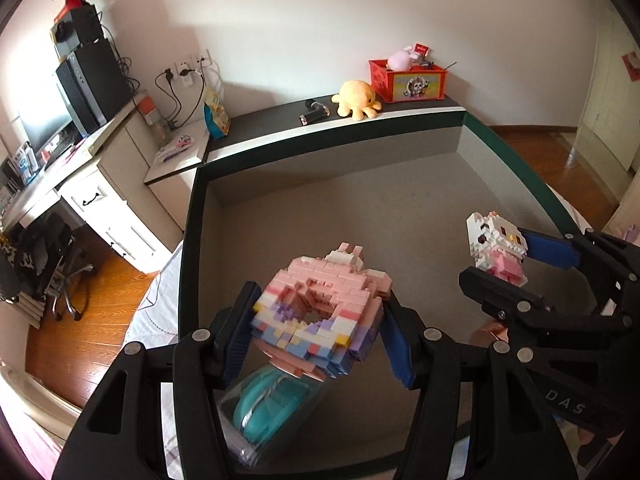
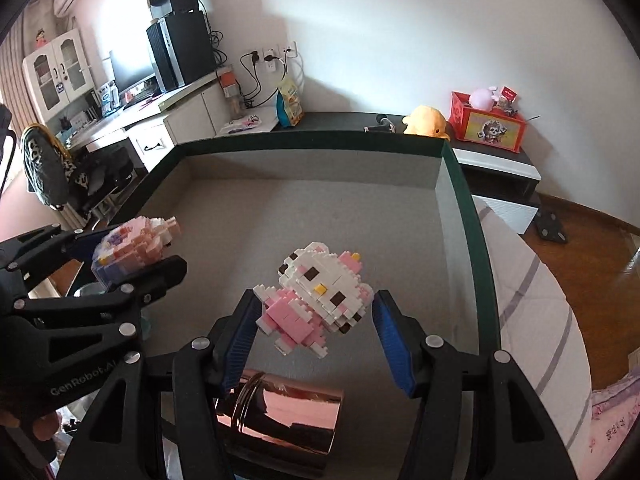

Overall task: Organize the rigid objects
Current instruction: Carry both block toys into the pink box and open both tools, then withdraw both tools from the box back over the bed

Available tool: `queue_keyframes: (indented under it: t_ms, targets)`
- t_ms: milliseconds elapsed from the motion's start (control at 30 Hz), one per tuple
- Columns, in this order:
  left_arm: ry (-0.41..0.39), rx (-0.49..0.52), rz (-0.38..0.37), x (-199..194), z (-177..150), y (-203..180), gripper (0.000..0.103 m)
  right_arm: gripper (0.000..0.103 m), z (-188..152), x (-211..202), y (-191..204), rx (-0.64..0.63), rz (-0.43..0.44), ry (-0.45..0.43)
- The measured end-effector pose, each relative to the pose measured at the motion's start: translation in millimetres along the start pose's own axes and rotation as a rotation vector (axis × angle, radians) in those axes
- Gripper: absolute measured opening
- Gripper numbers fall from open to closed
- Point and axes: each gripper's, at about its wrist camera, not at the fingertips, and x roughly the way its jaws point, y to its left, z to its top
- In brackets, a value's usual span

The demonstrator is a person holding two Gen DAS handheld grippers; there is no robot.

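Both grippers tilt steeply down over the glass bench point(image 2: 460, 216), side by side; left gripper point(image 1: 318, 320) has its jaws pinching the pink-and-purple brick donut point(image 1: 320, 312), held clear above the bench w/ a teal item in a clear case point(image 1: 268, 408) beneath it. Right gripper point(image 2: 314, 320), just right of the left one, has jaws pinching the white-and-pink brick cat point(image 2: 320, 296), also off the bench; a shiny pink cylinder point(image 2: 288, 420) lies under it.

Teal mouse point(image 1: 264, 404) partly hidden
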Motion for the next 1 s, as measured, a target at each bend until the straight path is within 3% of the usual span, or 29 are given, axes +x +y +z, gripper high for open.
queue_keyframes:
  t_ms: [167,233,400,600,767,1000]
  targets:
    - [-0.069,-0.03,0.029,-31.7,-9.0,8.1,0.085,0.064,-4.3,-26.2,-3.0,0.033,0.02,-0.048]
    - [-0.117,-0.046,0.019,-53.6,-15.0,11.0,0.088,0.073,-8.6,-46.2,-1.5,0.04,0.014,-0.083]
    - [-0.286,-0.06,0.056,-126.8,-41.0,6.4,0.101,0.08,-28.2,-109.3,11.7,0.037,0.026,-0.2]
    - [-0.446,-0.094,0.082,-212.2,-96.2,-1.2,0.103,0.084,-70.7,-186.2,37.7,0.001,0.006,-0.338]
    - [-0.521,-0.132,0.102,-259.2,-143.6,-10.0,0.103,0.085,-112.0,-234.7,59.9,-0.011,-0.01,-0.404]
    - [-0.588,-0.18,0.135,-304.0,-194.1,-17.2,0.103,0.09,-155.6,-282.3,88.2,-0.051,-0.108,-0.507]
